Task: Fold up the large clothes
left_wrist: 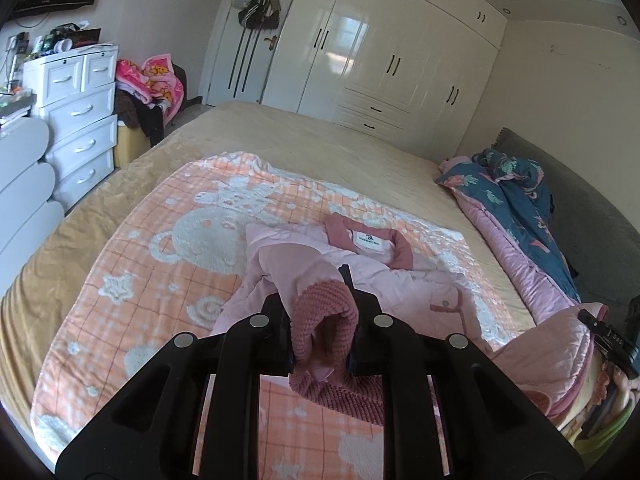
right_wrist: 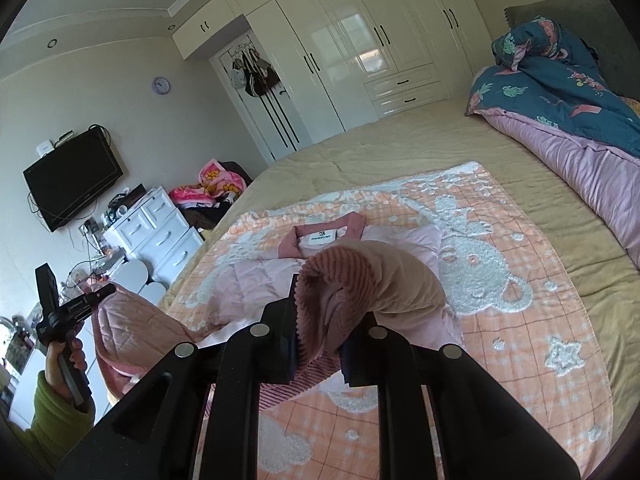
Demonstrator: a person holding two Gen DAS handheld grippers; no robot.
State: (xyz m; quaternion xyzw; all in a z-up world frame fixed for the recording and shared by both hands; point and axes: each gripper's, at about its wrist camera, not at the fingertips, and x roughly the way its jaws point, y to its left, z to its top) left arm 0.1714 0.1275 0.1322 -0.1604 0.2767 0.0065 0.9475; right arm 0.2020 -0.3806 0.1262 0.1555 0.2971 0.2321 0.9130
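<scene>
Pink jacket [left_wrist: 400, 276] lies on the orange blanket [left_wrist: 168, 264], collar away from the cameras, label up. Left gripper [left_wrist: 322, 344]: jaws pinching one knit cuff [left_wrist: 320, 312], sleeve lifted off the blanket. Right gripper [right_wrist: 320, 344]: jaws pinching the other cuff [right_wrist: 324, 280], sleeve arched up from the jacket. Blanket is spread on a tan bed [left_wrist: 320, 144]. Right of the blanket, a rolled blue-and-pink quilt [left_wrist: 516, 208] by the grey headboard [left_wrist: 592, 200]. Beyond the blanket, white wardrobe [left_wrist: 400, 48], doors shut; door [left_wrist: 248, 40] hung with bags. Left of the blanket, white drawers [left_wrist: 80, 120], all shut, clutter on top; wall TV [right_wrist: 72, 176] above.
</scene>
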